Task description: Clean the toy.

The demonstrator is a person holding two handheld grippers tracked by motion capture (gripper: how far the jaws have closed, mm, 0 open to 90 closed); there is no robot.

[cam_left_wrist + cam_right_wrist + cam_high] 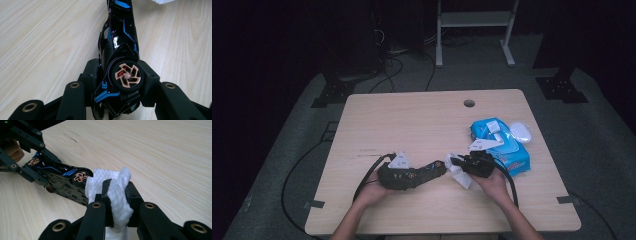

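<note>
A black toy car (120,37) with blue stripes and copper wheels is tipped on its side just above the table (412,120). My left gripper (120,75) is shut on its rear end, the pads pressing by the back wheel. In the high view the car (434,169) points right from the left gripper (414,175). My right gripper (117,192) is shut on a crumpled white wipe (120,182), and the wipe touches the car's nose (80,177). From above, the right gripper (457,162) and the wipe (460,176) sit near the front middle of the table.
A blue pack of wipes (504,147) lies at the right, behind the right hand, with a white oval lid (520,131) beside it. A cable hole (469,103) sits near the table's far edge. Cables trail from both grippers toward the front edge.
</note>
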